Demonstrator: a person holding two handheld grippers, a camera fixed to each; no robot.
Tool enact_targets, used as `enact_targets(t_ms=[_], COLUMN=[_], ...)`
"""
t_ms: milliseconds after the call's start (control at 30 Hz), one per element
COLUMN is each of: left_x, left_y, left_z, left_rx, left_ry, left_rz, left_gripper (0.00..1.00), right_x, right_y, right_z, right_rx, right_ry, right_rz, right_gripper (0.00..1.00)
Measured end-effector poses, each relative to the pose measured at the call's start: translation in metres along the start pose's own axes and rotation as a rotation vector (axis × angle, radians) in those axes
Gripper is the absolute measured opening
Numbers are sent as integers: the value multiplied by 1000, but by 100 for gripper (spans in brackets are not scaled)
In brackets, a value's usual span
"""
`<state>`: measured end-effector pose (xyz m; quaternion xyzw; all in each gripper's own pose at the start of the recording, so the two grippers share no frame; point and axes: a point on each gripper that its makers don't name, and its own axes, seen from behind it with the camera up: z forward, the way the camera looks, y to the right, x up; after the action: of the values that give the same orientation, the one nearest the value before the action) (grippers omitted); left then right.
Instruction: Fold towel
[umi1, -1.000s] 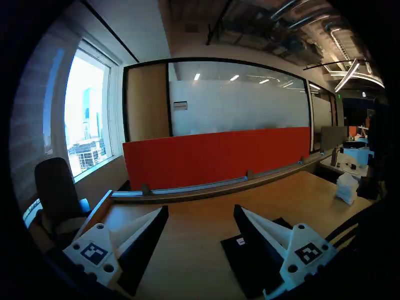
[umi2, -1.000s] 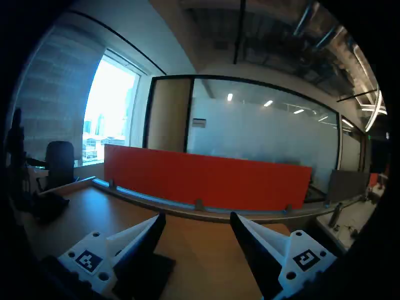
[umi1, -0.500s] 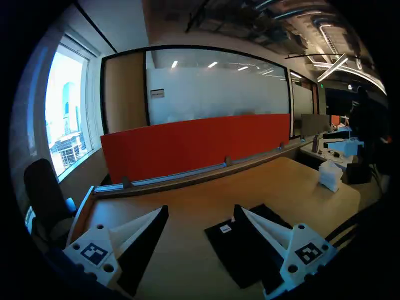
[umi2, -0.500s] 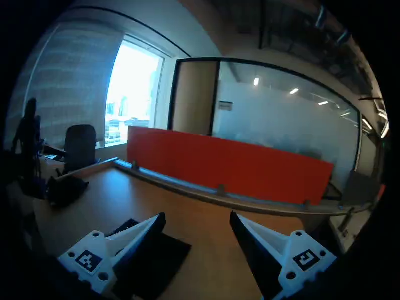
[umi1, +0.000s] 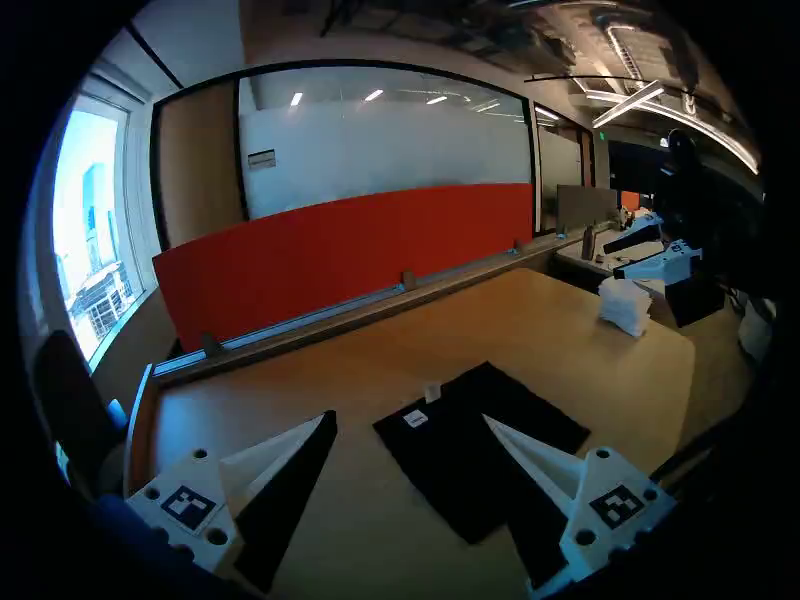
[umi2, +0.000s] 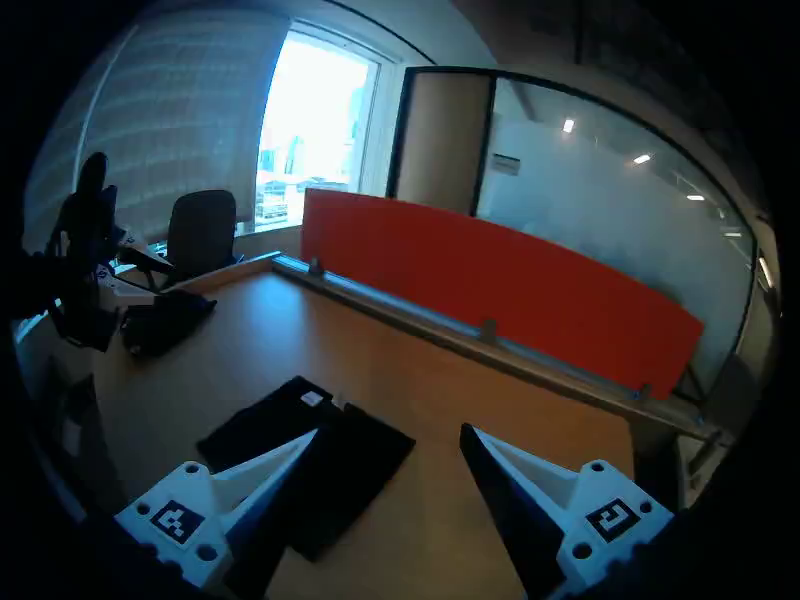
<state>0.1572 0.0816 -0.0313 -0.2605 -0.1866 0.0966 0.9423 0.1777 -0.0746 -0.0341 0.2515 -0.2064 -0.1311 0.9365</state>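
Note:
A black towel (umi1: 470, 445) lies flat on the wooden desk, with a small white tag near its far edge. In the left gripper view it sits ahead and partly under the right finger of my left gripper (umi1: 405, 450), which hangs open above the desk with nothing in it. In the right gripper view the same black towel (umi2: 310, 455) lies ahead and to the left, partly behind the left finger of my right gripper (umi2: 395, 445). That gripper is open too and holds nothing.
An orange divider panel (umi1: 340, 250) runs along the desk's far edge. A white crumpled cloth (umi1: 625, 303) sits at the far right of the desk. A dark bundle (umi2: 160, 318) lies at the desk's left end, near an office chair (umi2: 200, 235).
Both grippers have tilted downward, so more of the desk and the whole black towel have come into view. Both stay open.

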Motion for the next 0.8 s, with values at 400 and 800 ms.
enact_targets(t_ms=[400, 800], left_x=[-28, -72], left_y=[27, 51], left_z=[10, 23], left_rx=[-76, -123], left_ry=[-56, -96], left_rz=[47, 64], left_gripper=[97, 97], right_x=[-29, -67], right_y=[-19, -36], right_z=[7, 26], right_rx=[78, 124], right_ry=[-70, -107], right_rz=[-46, -74], right_gripper=[100, 100])
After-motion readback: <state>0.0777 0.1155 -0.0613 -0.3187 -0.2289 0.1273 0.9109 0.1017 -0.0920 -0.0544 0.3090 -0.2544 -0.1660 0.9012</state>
